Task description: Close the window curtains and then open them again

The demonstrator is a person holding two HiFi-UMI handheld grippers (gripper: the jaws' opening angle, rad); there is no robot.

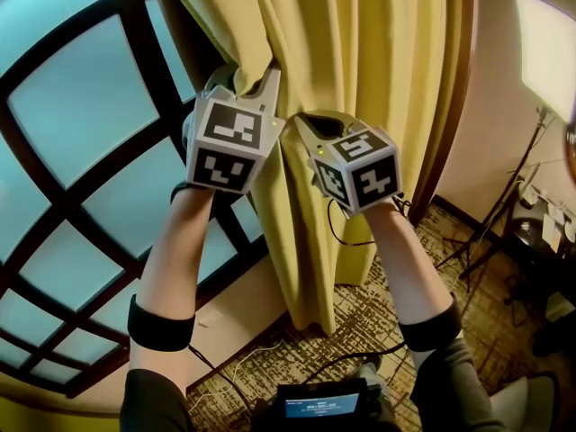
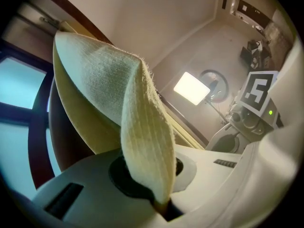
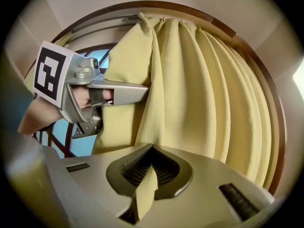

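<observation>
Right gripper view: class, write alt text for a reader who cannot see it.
The right tool is shut on a fold of the yellow curtain. At upper left, the left tool holds the same curtain, a window behind it.

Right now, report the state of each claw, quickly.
Left claw: closed, pinching a fold of the yellow ribbed fabric curtain.
Right claw: closed, pinching a fold of the same curtain.

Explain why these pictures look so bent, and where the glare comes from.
Head view: the wide lens seems to bow the window bars; a lamp blows out white at top right. Left gripper view: that lamp glares mid-frame, the curtain fold near the lens looms large. Right gripper view: evenly lit, the window frame curves into an arch.
</observation>
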